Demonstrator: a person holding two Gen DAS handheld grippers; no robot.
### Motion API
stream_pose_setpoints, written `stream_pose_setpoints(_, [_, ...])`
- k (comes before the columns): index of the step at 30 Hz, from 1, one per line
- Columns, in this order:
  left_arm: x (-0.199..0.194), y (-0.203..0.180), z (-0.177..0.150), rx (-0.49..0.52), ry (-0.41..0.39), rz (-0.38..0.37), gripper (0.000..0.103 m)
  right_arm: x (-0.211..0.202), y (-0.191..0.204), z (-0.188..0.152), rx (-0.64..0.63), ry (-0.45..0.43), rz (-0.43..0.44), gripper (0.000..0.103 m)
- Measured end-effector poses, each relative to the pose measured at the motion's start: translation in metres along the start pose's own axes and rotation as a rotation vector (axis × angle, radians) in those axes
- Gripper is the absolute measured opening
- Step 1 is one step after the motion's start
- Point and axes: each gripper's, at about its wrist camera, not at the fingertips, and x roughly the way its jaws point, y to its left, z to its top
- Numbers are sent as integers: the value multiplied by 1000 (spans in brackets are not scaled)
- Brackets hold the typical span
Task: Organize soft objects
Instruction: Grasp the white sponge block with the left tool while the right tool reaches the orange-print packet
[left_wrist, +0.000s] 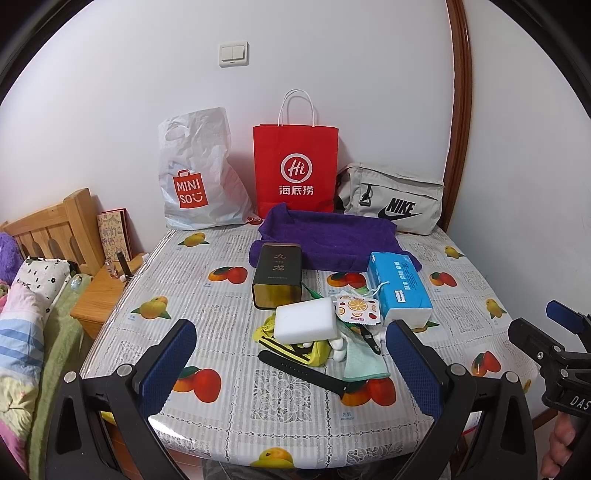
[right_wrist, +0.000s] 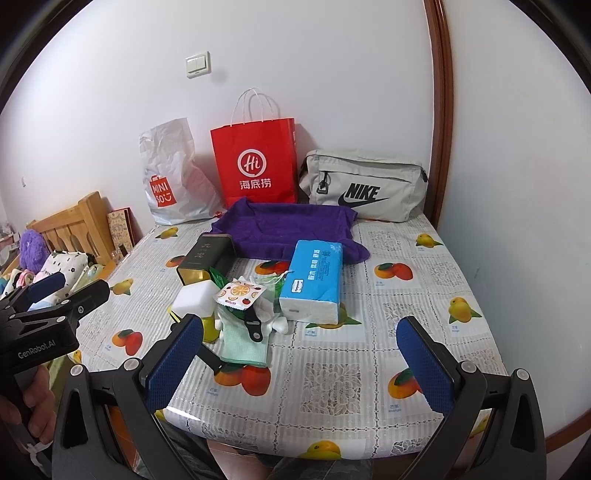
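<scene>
A white sponge (left_wrist: 307, 323) lies mid-table atop a pile with a yellow cloth (left_wrist: 319, 353), a pale green cloth (left_wrist: 364, 363), a fruit-print sachet (left_wrist: 356, 309) and a black strap (left_wrist: 303, 369). A blue tissue pack (left_wrist: 400, 286) lies to their right, a purple towel (left_wrist: 325, 238) behind. My left gripper (left_wrist: 291, 369) is open and empty, hovering just in front of the pile. My right gripper (right_wrist: 301, 360) is open and empty over the table's front right, with the green cloth (right_wrist: 243, 343) near its left finger. The sponge (right_wrist: 195, 299) and tissue pack (right_wrist: 314, 284) also show in the right wrist view.
A dark tin box (left_wrist: 277, 275) stands left of the towel. A white Miniso bag (left_wrist: 195, 173), a red paper bag (left_wrist: 295, 170) and a grey Nike bag (left_wrist: 391, 201) line the wall. A bed and wooden nightstand (left_wrist: 103, 291) lie left of the table (left_wrist: 221, 424).
</scene>
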Motion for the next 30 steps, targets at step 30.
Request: stream_pose_setpoints(30, [126,10,-44,-103,244,-112,102,97,-19,-31,40,132,75,103])
